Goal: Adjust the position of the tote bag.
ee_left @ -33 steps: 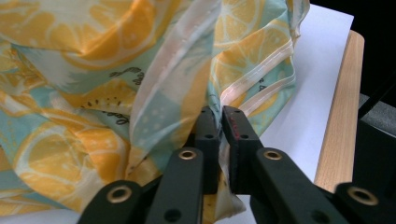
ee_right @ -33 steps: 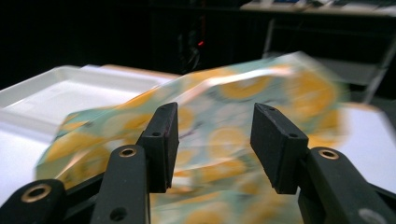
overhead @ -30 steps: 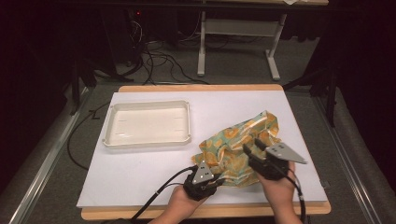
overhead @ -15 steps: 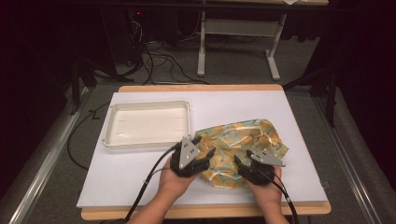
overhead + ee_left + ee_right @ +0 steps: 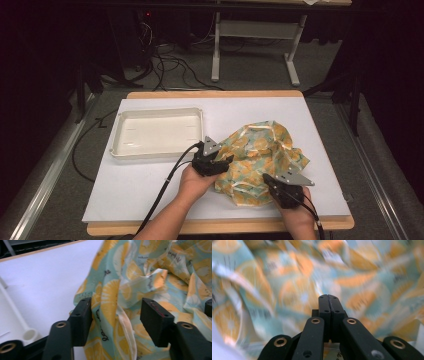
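Observation:
A crumpled cloth (image 5: 260, 150) printed with orange and lemon slices lies on the right half of the white-covered table (image 5: 140, 185). My left gripper (image 5: 226, 162) is at the cloth's left edge. In the left gripper view, its jaws (image 5: 116, 312) stand apart around a loose fold of the cloth (image 5: 150, 270); they have just been closing a little and the pads do not press it. My right gripper (image 5: 267, 179) is at the cloth's near edge. Its jaws (image 5: 329, 298) have just closed, pads together against the blurred cloth (image 5: 287, 277). I cannot tell whether fabric is pinched.
An empty white tray (image 5: 155, 111) sits at the table's left, just beyond my left gripper; its rim (image 5: 15, 312) appears in the left gripper view. Wooden table edges frame the white cover. Cables and a desk frame (image 5: 290, 65) are on the floor beyond.
My left gripper moved away from the near edge to the cloth's left side and opened. My right gripper sank toward the near edge and shut. The cloth has changed shape.

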`<state>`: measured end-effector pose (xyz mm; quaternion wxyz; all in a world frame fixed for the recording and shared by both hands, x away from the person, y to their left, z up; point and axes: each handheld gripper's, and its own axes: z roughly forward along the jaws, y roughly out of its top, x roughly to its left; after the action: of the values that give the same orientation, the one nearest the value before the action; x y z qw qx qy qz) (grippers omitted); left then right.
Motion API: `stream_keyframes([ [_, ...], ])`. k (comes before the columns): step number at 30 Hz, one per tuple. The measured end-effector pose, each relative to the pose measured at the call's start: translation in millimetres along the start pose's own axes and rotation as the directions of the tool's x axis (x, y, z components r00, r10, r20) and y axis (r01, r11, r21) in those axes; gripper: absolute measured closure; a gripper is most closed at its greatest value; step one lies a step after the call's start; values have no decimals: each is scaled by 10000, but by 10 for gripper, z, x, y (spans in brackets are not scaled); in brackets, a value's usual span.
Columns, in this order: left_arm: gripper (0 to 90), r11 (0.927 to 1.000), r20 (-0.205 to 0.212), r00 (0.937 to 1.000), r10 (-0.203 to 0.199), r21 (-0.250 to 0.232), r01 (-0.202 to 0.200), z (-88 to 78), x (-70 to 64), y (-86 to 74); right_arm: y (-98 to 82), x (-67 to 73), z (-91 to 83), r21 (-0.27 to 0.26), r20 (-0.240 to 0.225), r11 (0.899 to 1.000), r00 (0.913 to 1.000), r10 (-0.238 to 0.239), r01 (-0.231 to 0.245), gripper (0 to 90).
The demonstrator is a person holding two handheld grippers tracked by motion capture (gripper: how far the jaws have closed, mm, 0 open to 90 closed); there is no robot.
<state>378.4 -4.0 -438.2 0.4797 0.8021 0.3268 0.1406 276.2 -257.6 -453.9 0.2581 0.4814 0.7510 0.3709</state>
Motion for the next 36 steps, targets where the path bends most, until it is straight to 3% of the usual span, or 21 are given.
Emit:
stream_keyframes([
  [3,381,9996,122,9998,-185,224,182,-4,-52,-103,-97,-123,-69,124,288,9987,9984,486,-490,900],
  [6,366,9959,426,9963,-751,539,728,-56,-48,-215,-125,-180,-38,400,571,9967,9960,682,-705,900],
  [9,370,9934,705,9926,-985,657,939,-132,-63,-278,-144,-187,68,704,605,9942,9952,776,-818,900],
  [13,404,9922,943,9895,-1091,706,1026,-134,-69,-289,-28,-188,242,804,900,9950,9946,515,-588,900],
  [15,421,9881,1242,9818,-1435,739,1351,-97,-54,-288,69,-216,351,769,1100,9960,9932,371,-458,900],
  [18,458,9815,1835,9656,-1841,869,1706,-36,-67,-278,217,-326,530,664,1267,9952,9900,626,-714,900],
  [21,456,9817,2439,9527,-1814,1017,1609,-13,-118,-291,335,-457,673,612,1481,9948,9864,718,-816,900],
  [23,451,9823,2625,9482,-1788,1024,1569,-41,-136,-317,375,-501,681,516,1627,9952,9839,733,-827,879],
  [26,438,9831,2667,9473,-1775,914,1585,-83,-143,-362,406,-467,521,-11,1419,9947,9846,1020,-1029,820],
  [29,419,9842,2616,9496,-1729,836,1562,-110,-164,-389,426,-266,269,-751,1267,9927,9865,1037,-947,714],
  [31,385,9870,2463,9563,-1575,717,1441,-133,-186,-396,432,-139,175,-1102,1094,9885,9873,1155,-1035,637],
  [33,359,9867,2370,9582,-1604,652,1491,-144,-198,-400,432,17,137,-1438,896,9831,9879,1269,-1132,551],
  [36,317,9890,2162,9653,-1467,502,1391,-172,-198,-398,419,226,233,-1490,859,9808,9865,1397,-1259,414],
])
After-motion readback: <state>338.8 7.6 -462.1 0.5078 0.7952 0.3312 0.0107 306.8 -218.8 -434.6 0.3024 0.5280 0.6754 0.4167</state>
